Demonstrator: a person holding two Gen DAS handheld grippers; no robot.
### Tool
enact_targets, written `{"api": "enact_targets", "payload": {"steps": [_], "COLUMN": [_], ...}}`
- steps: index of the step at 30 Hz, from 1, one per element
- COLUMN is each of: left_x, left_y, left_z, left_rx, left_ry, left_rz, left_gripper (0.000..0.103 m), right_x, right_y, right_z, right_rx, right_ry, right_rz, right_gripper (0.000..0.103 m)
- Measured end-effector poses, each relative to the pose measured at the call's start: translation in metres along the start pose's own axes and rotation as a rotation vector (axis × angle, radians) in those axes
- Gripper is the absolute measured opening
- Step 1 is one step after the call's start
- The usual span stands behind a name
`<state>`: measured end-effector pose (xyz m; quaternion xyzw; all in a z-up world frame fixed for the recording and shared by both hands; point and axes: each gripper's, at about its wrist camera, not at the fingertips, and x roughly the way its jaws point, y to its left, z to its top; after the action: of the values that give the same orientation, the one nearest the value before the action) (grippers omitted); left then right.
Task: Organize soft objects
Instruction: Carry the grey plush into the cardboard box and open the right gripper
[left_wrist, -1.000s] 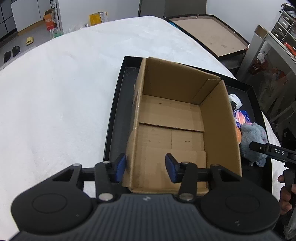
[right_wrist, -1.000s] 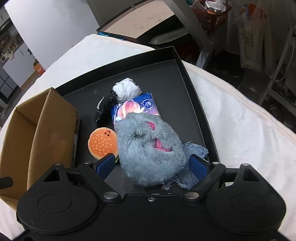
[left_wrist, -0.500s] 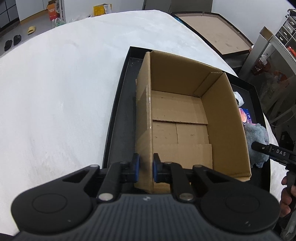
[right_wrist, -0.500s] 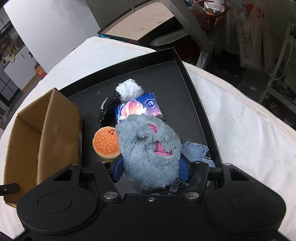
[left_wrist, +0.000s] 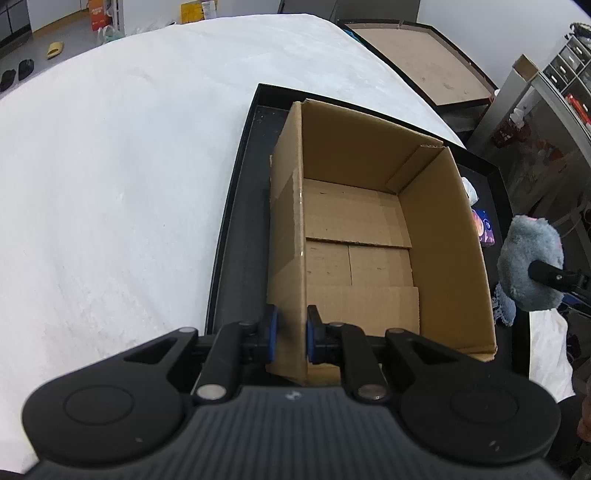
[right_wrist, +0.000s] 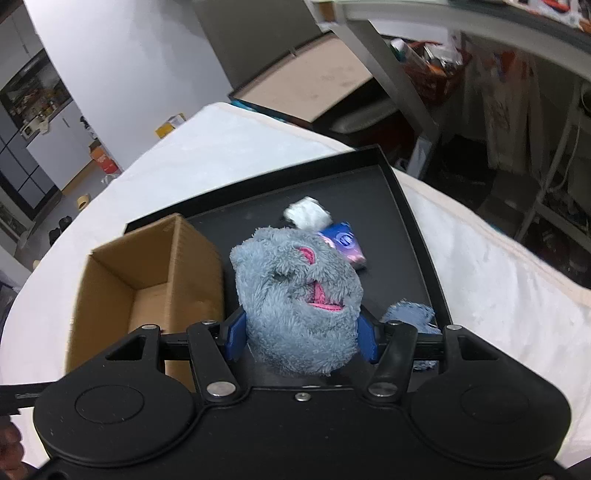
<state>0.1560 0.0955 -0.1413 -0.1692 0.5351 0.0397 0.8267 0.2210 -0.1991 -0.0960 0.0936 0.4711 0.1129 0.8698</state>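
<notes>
My landmark is the cardboard box (left_wrist: 369, 236), which stands open-topped inside the black tray (left_wrist: 236, 221) on the white-covered surface (left_wrist: 110, 166); its inside shows only bare flaps, nothing lying in it. My left gripper (left_wrist: 289, 332) has its jaws clenched on the box's near-left wall, one blue pad outside it and one inside. My right gripper (right_wrist: 301, 334) has its jaws grasping the grey plush toy (right_wrist: 299, 291), held up off the tray floor, to the right of the box and about level with its rim — pink stitching shows on the fur, but I cannot tell what creature it is. On the tray floor to the right of the box lie a crumpled white wad (right_wrist: 306, 214) and, just nearer than it, a blue printed packet (right_wrist: 345, 245), partly covered by the plush from the right wrist view. A frayed denim piece (right_wrist: 410, 314) lies on the tray right of the box, half hidden behind my right jaws. In the left wrist view the box's right wall hides most of that side of the tray, so only slivers of the wad and packet show past it. The right wrist view is motion-blurred, and the packet's print cannot be read.
</notes>
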Motion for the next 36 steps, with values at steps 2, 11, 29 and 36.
{"api": "enact_targets", "payload": {"steps": [2,11,29,36], "left_x": [0.001,0.002,0.003,0.000], "left_y": [0.002,0.005,0.022,0.030], "left_z": [0.000,0.000,-0.001,-0.003], "left_rx": [-0.010,-0.016,-0.009,-0.034], "left_ry": [-0.001,-0.006,-0.037,-0.055], "left_rz": [-0.007,-0.033,-0.094,-0.116], "left_gripper": [0.014,0.015,0.016,0.017], "right_x": [-0.006,-0.024,0.006,0.025], "right_y": [0.009,0.049,0.132,0.160], "right_z": [0.002,0.008,0.001,-0.007], "right_rx": [-0.015,-0.064,-0.198,-0.251], "right_ry": [-0.010,-0.047,-0.003,0.023], "right_rz": [0.004,0.017,0.007,0.014], "right_gripper": [0.057,0.057,0.057,0.057]}}
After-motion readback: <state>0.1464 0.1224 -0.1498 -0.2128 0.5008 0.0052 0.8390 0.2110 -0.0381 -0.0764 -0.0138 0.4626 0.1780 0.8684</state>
